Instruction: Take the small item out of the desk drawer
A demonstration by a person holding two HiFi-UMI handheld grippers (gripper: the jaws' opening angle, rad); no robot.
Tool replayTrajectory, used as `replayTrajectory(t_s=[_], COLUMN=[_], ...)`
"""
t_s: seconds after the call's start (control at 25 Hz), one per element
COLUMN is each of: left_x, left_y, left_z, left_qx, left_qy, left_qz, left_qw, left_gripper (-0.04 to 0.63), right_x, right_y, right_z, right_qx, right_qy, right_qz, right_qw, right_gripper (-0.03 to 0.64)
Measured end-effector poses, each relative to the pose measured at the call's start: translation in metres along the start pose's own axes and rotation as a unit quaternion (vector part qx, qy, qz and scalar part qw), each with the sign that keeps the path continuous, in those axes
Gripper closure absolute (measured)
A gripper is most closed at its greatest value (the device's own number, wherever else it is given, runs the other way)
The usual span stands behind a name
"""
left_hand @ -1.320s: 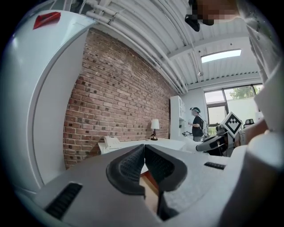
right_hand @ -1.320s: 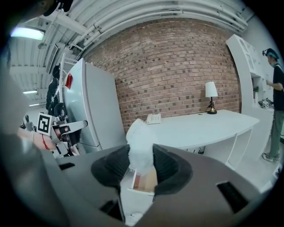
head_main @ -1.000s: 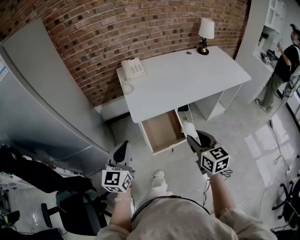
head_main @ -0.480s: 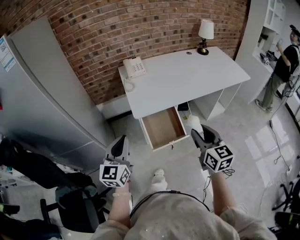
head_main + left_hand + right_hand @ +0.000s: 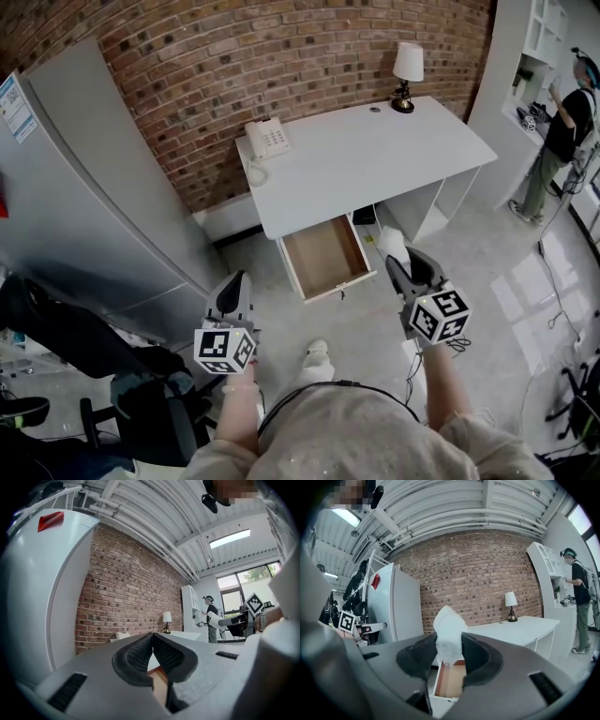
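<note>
The right gripper [image 5: 401, 265] was pinching the small white item [image 5: 394, 242], its pads pressed against the item's two flat sides. In the right gripper view the item [image 5: 449, 632] stood up out of the jaws. Its long axis ran along the jaws, and its ragged free end pointed forward, away from the hand and toward the desk [image 5: 375, 159]. Seen from the head view, the item was held in the air just beside the front right corner of the open drawer [image 5: 325, 255], outside it and below the desk's front edge. The drawer hung pulled out under that front edge, showing a bare wooden bottom.

The left gripper [image 5: 233, 287] was held well apart to the drawer's left, its jaws pressed together on nothing, tips meeting.

A telephone [image 5: 267, 138] sat at the desk's back left corner and a lamp [image 5: 406, 66] at its back edge.
</note>
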State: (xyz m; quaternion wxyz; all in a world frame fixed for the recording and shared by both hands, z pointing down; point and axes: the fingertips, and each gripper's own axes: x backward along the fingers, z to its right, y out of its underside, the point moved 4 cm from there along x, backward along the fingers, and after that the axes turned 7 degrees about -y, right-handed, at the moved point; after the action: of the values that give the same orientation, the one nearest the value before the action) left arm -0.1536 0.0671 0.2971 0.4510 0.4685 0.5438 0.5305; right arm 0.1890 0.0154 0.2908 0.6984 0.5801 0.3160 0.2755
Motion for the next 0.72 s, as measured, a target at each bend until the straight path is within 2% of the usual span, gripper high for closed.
replayTrajectory(t_s=[0.72], left_x=[-0.002], left_y=[-0.003], left_z=[0.008], left_qx=[-0.003], left_qy=[-0.004], left_qz=[-0.005], left_qw=[1.0], left_gripper=[0.591], right_x=[0.018], right_y=[-0.005], right_z=[0.016], right_qx=[-0.009], right_qy=[0.002], right_qz=[0.021], right_qw=[1.0], right_gripper=[0.453])
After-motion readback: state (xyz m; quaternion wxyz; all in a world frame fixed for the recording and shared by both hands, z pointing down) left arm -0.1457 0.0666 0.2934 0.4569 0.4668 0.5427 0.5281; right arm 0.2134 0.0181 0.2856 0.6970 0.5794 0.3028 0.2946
